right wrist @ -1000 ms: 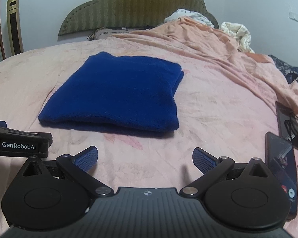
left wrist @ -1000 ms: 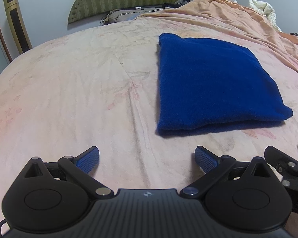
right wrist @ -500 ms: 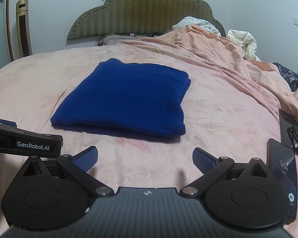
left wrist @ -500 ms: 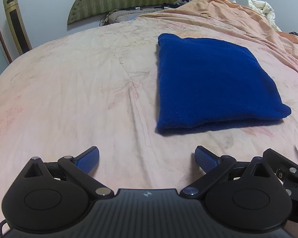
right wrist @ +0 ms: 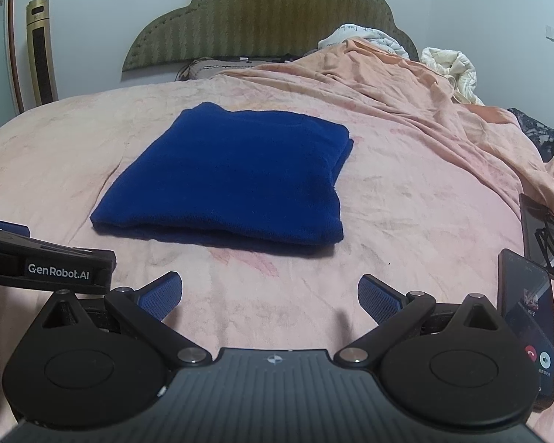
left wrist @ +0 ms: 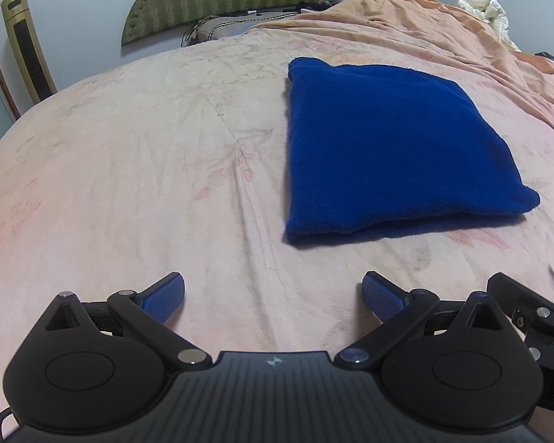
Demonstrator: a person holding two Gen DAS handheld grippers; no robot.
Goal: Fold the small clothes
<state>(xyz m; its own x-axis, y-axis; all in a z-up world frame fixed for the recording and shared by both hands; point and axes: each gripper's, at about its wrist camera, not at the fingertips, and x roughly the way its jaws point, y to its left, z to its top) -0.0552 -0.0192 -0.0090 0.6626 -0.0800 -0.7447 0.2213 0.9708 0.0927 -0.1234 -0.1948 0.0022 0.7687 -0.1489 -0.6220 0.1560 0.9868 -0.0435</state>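
A dark blue garment (left wrist: 391, 147) (right wrist: 236, 177) lies folded into a flat rectangle on the pink bed sheet (left wrist: 129, 170). My left gripper (left wrist: 273, 295) hovers open over the sheet, short of the garment's near left corner, with nothing between its blue pads. My right gripper (right wrist: 269, 295) is also open and empty, a little back from the garment's near edge. The left gripper's black body (right wrist: 51, 262) shows at the left edge of the right wrist view. Part of the right gripper (left wrist: 528, 313) shows at the right edge of the left wrist view.
Two phones (right wrist: 532, 313) and a pair of glasses (right wrist: 550, 236) lie on the sheet at the right. An orange blanket (right wrist: 406, 92) and white bedding (right wrist: 450, 70) are heaped at the far right. A green headboard (right wrist: 269, 14) backs the bed; a gold floor unit (right wrist: 40, 51) stands at left.
The right gripper has pulled back and risen slightly, so the garment sits farther off in its view. The left gripper has barely moved. Both stay open.
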